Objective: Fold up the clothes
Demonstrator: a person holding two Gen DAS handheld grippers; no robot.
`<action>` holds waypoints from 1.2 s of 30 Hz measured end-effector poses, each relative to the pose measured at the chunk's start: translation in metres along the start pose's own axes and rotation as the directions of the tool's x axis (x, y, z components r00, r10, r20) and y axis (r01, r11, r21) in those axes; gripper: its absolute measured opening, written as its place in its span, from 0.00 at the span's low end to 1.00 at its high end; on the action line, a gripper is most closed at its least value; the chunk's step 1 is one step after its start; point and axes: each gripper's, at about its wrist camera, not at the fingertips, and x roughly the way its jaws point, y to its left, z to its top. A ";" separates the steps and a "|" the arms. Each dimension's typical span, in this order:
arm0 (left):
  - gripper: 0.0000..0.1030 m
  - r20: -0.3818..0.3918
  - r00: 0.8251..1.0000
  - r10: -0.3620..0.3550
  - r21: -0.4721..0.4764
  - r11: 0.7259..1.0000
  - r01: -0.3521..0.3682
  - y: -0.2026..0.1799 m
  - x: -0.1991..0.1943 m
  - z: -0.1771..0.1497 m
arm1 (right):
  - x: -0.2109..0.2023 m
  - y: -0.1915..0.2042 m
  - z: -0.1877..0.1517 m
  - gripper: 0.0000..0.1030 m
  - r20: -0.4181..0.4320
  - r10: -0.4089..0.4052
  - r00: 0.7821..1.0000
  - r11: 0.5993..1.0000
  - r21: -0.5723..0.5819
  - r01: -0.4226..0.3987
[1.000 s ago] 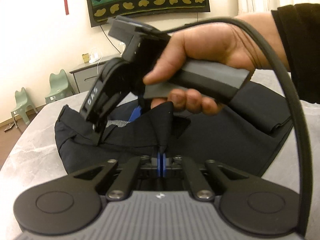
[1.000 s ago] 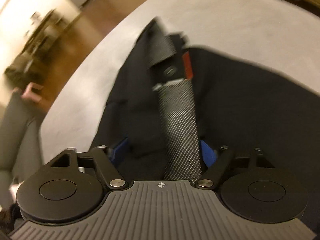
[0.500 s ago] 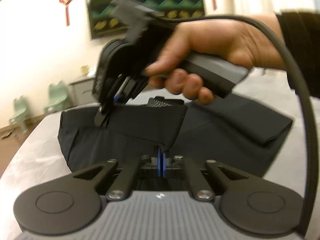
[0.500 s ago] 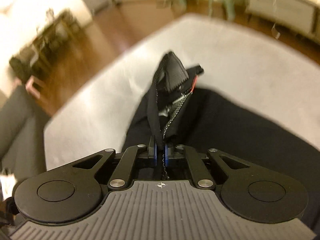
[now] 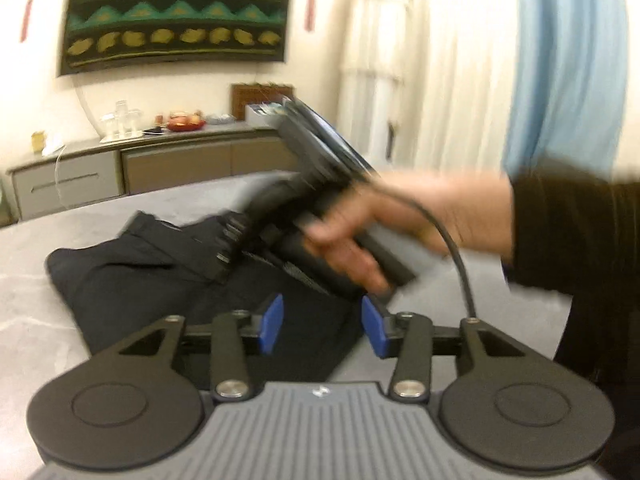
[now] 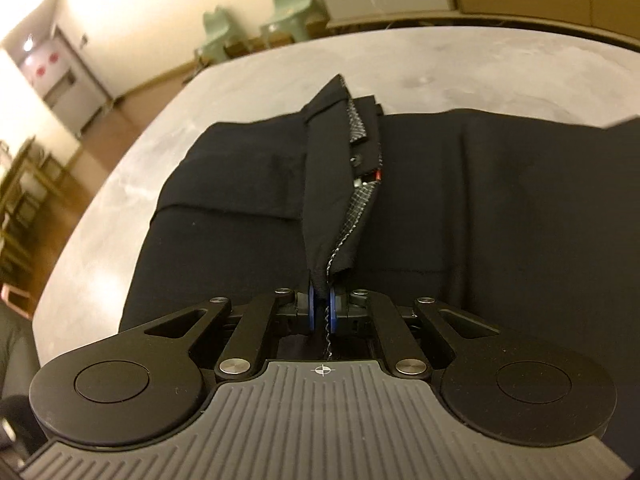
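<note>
We see a dark garment (image 6: pixel 248 208) spread across the grey marbled counter (image 6: pixel 400 64), lying mostly flat with a few folds already in it. Our right gripper (image 6: pixel 320 312) has its jaws pressed together on a raised strip of the garment, a band of black cloth with a patterned grey lining (image 6: pixel 360 200) and a small red tag (image 6: pixel 378 176) showing along its inner edge. The pinched strip rises from the jaws and runs away from the camera as a ridge above the rest of the cloth, ending in a point near the far edge of the garment.

From the left wrist view, our left gripper (image 5: pixel 322 324) has its jaws opening, the blue pads (image 5: pixel 272 322) standing apart with nothing pressed between them; the near edge of the dark garment (image 5: pixel 132 280) lies on the counter just below and beyond them. Ahead of it, the right hand (image 5: pixel 400 224), in a dark sleeve (image 5: pixel 568 232), grips the handle of the right gripper, which is blurred and tilted down toward the cloth; a black cable (image 5: pixel 456 248) loops from it.

Beyond the counter in the left view stands a low sideboard (image 5: pixel 120 168) with small items on top, a dark patterned wall hanging (image 5: pixel 176 16) above it, and pale curtains (image 5: pixel 460 60) to the right. In the right wrist view, two pale green chairs (image 6: pixel 256 12) stand past the far end of the counter
</note>
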 end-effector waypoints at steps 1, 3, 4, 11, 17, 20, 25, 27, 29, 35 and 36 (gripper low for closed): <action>0.45 0.010 0.999 0.033 -0.052 0.998 -0.032 0.018 -0.002 0.008 | 0.001 0.000 -0.002 0.04 0.012 -0.007 1.000 1.000 0.003 0.007; 0.47 0.015 0.994 0.105 -0.154 0.983 -0.101 0.055 -0.002 0.026 | -0.006 0.001 -0.006 0.04 0.029 -0.024 0.999 1.000 0.002 0.024; 0.46 -0.010 0.989 0.149 -0.196 0.969 -0.148 0.079 0.006 0.037 | -0.011 0.002 -0.008 0.04 0.040 -0.026 0.999 1.000 0.010 0.026; 0.42 -0.269 0.906 0.328 -0.204 0.900 -0.386 0.182 0.103 0.041 | -0.021 0.010 -0.024 0.11 0.061 -0.097 0.993 0.994 -0.045 0.099; 0.43 -0.243 0.916 0.318 -0.228 0.899 -0.373 0.185 0.103 0.043 | -0.070 0.024 -0.066 0.46 0.208 -0.125 0.970 0.983 -0.110 0.150; 0.46 -0.272 0.903 0.333 -0.235 0.887 -0.398 0.183 0.101 0.036 | -0.091 0.034 -0.098 0.35 0.196 -0.060 0.979 0.987 -0.132 0.087; 0.44 -0.268 0.897 0.353 -0.261 0.869 -0.420 0.164 0.088 0.034 | -0.082 0.048 -0.124 0.34 0.187 -0.113 0.976 0.961 -0.230 0.155; 0.45 -0.222 0.914 0.340 -0.265 0.881 -0.392 0.152 0.077 0.035 | -0.081 0.046 -0.124 0.34 0.172 -0.097 0.980 0.968 -0.213 0.133; 0.44 -0.255 0.905 0.341 -0.251 0.880 -0.403 0.146 0.081 0.029 | -0.080 0.042 -0.129 0.34 0.162 -0.073 0.984 0.973 -0.204 0.106; 0.37 -0.241 0.885 0.398 -0.140 0.888 -0.437 0.115 0.077 0.032 | -0.113 0.017 -0.128 0.47 0.204 -0.019 0.979 0.989 -0.140 0.049; 0.39 -0.207 0.905 0.372 -0.125 0.907 -0.401 0.101 0.073 0.038 | -0.122 0.009 -0.126 0.47 0.235 -0.028 0.972 0.991 -0.123 0.058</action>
